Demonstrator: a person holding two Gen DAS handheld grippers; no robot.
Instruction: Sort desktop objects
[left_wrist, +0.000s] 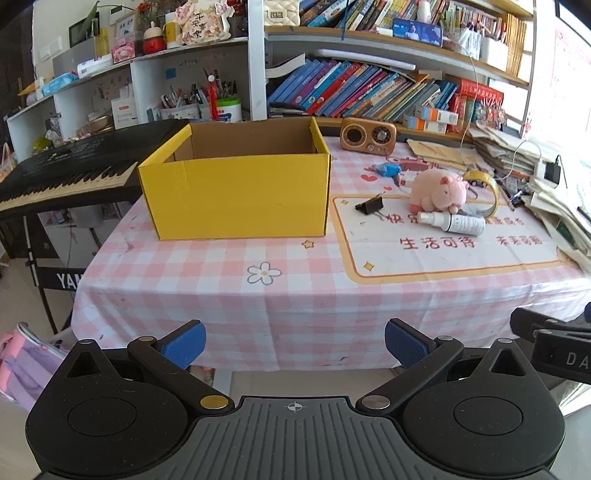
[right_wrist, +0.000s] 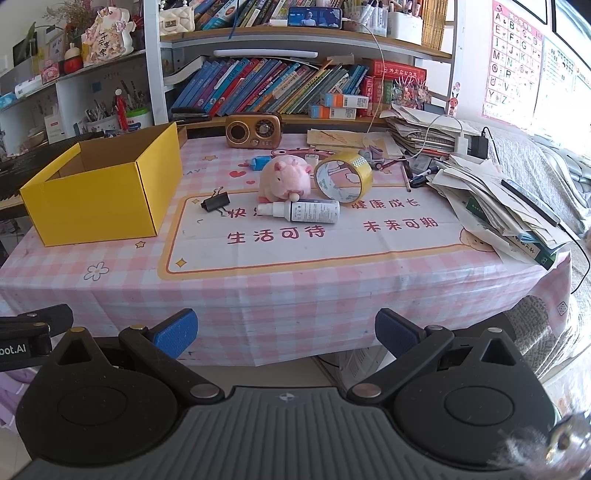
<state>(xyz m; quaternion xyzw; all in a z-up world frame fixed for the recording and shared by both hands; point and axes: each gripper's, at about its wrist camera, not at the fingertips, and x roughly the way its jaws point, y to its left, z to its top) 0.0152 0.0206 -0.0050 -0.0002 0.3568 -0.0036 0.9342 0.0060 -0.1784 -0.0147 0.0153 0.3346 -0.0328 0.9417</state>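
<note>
Both grippers level, short of table (left_wrist: 280, 295), fingers (left_wrist: 184, 343) spread

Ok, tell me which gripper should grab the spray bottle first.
Probably right. The spray bottle lies nearly straight ahead of the open right gripper, while for the left gripper it sits off to the right, with the yellow box ahead instead.

Pink plush pig (right_wrist: 283, 176) leans on lying spray bottle (right_wrist: 303, 210).

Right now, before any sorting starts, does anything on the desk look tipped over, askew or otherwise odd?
The white spray bottle lies on its side against the pink plush pig. The tape roll stands on edge, tilted. The paper pile at the right edge is sloppy and overhangs. The yellow box looks empty; nothing spilled.
</note>
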